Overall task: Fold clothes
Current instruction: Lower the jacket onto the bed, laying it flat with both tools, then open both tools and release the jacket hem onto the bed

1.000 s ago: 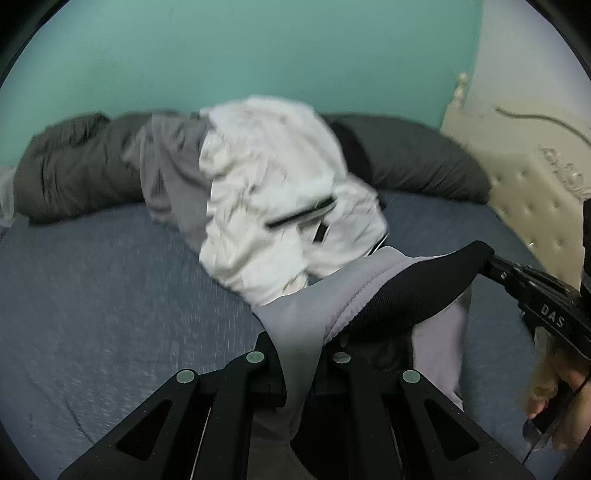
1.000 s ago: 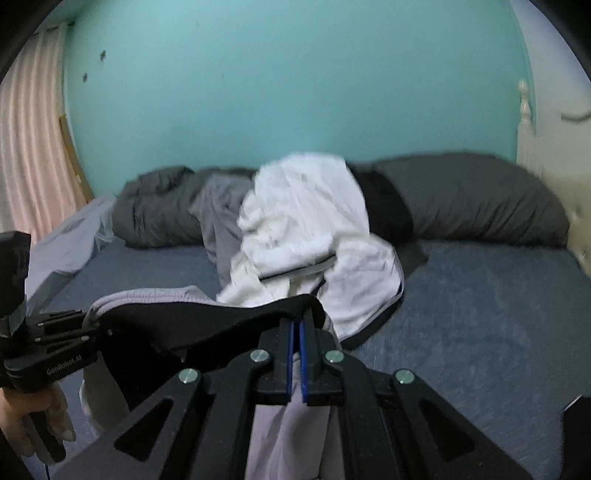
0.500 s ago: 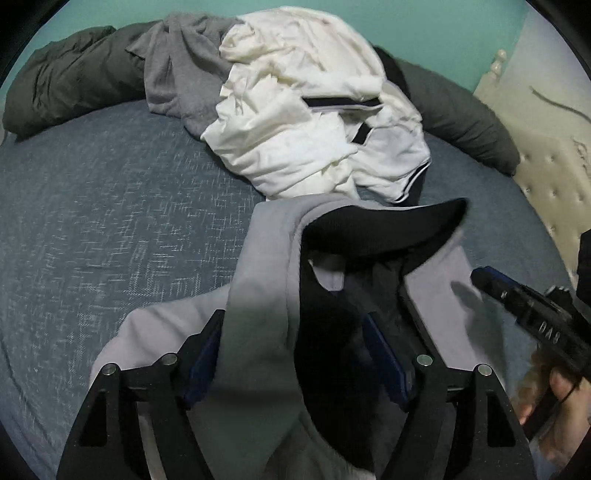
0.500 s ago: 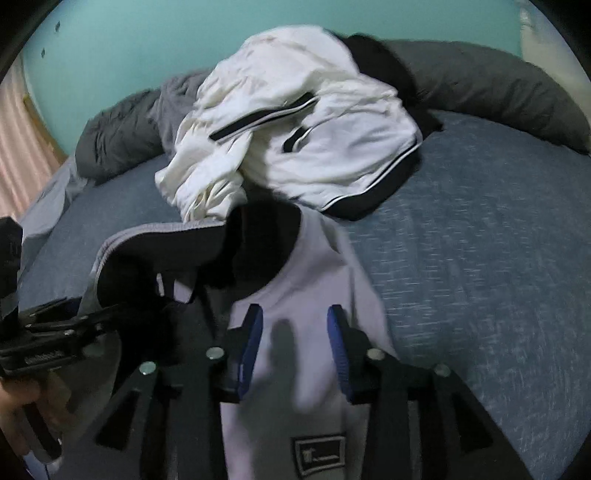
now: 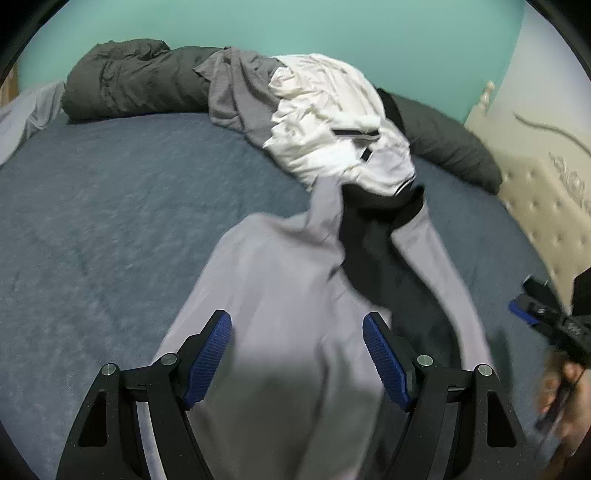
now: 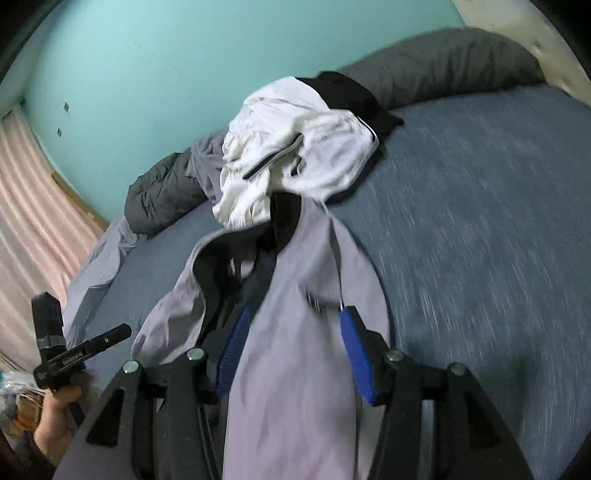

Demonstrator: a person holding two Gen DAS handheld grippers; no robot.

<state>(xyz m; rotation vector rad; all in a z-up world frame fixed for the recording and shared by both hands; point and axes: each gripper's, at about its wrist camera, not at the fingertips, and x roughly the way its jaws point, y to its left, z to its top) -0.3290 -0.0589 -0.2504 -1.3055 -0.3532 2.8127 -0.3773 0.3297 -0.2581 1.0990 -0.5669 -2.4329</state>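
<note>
Nearest me, my left gripper stands with its fingers wide apart, gripping nothing; the blue pads sit clear on either side of the light grey garment, which runs up between them toward twelve o'clock. My right gripper is opening, its fingers spread about halfway, with the same garment's grey cloth lying between them; through the blur I cannot tell whether the pads brush it.

The garment lies spread on the blue bed, its black lining showing at about one o'clock in the left view. Only the right view shows a small dark printed mark on the grey cloth near my right finger, and a thin white cord running up from it.

Each view catches the other gripper: my right one at three o'clock in the left view, my left one at eight o'clock in the right view, with the bare hand holding it.

Farther off, a white garment lies heaped over a darker grey one, touching the far end of the one I am working. Behind runs a dark grey pillow roll against the teal wall. A cream tufted headboard appears only in the left view, a pink striped curtain only in the right.
</note>
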